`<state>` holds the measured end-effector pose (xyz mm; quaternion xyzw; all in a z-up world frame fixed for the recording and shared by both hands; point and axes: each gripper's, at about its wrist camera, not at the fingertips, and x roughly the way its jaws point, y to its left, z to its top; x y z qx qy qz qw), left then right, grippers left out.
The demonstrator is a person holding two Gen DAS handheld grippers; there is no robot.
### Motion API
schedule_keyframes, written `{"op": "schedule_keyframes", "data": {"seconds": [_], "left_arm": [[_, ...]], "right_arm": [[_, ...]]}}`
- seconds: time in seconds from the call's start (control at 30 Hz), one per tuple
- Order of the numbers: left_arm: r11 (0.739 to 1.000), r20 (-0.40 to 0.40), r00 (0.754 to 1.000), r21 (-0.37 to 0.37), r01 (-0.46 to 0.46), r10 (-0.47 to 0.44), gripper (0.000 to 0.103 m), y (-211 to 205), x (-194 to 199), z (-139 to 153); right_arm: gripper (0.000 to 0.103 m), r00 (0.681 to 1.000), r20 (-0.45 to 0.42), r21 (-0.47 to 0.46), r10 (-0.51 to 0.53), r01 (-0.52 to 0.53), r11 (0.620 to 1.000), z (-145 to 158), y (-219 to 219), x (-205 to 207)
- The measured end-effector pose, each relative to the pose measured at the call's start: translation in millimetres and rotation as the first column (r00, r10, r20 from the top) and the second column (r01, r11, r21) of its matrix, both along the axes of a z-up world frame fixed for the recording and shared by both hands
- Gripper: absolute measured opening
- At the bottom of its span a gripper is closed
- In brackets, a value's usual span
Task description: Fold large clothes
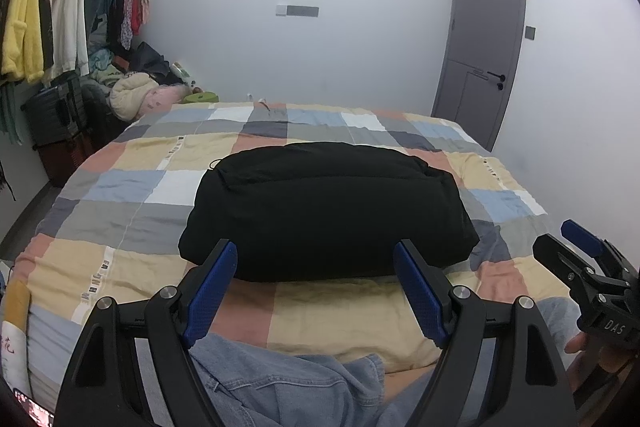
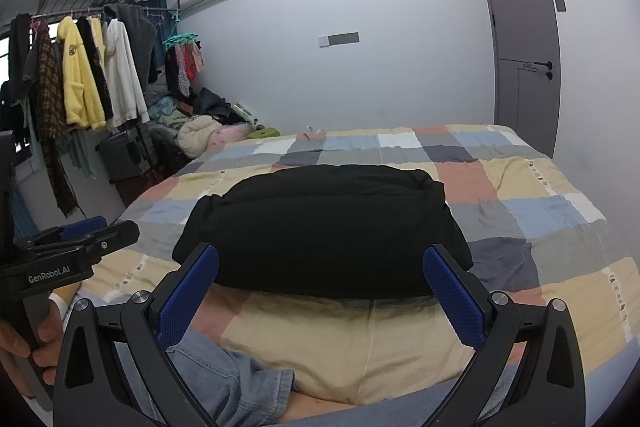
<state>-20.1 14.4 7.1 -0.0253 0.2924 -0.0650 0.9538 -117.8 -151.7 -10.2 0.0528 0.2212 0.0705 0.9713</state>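
A black garment, folded into a thick compact bundle, lies on the checked bedspread; it also shows in the right wrist view. My left gripper is open and empty, its blue pads just short of the bundle's near edge. My right gripper is open and empty too, held the same way before the bundle. Each gripper shows at the edge of the other's view, the right one and the left one.
A blue denim garment lies at the bed's near edge under the grippers. A clothes rack with hanging clothes and a heap of items stand at the left. A grey door is at the right.
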Motion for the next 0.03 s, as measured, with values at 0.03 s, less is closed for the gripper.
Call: {"op": "schedule_keyframes", "data": {"seconds": [0.03], "left_arm": [[1.000,-0.001,1.000,0.000,-0.001,0.001,0.081,0.3,0.0,0.2]], "right_arm": [[0.103,1.000,0.000,0.000,-0.001,0.001,1.000,-0.3,0.2,0.0]]}}
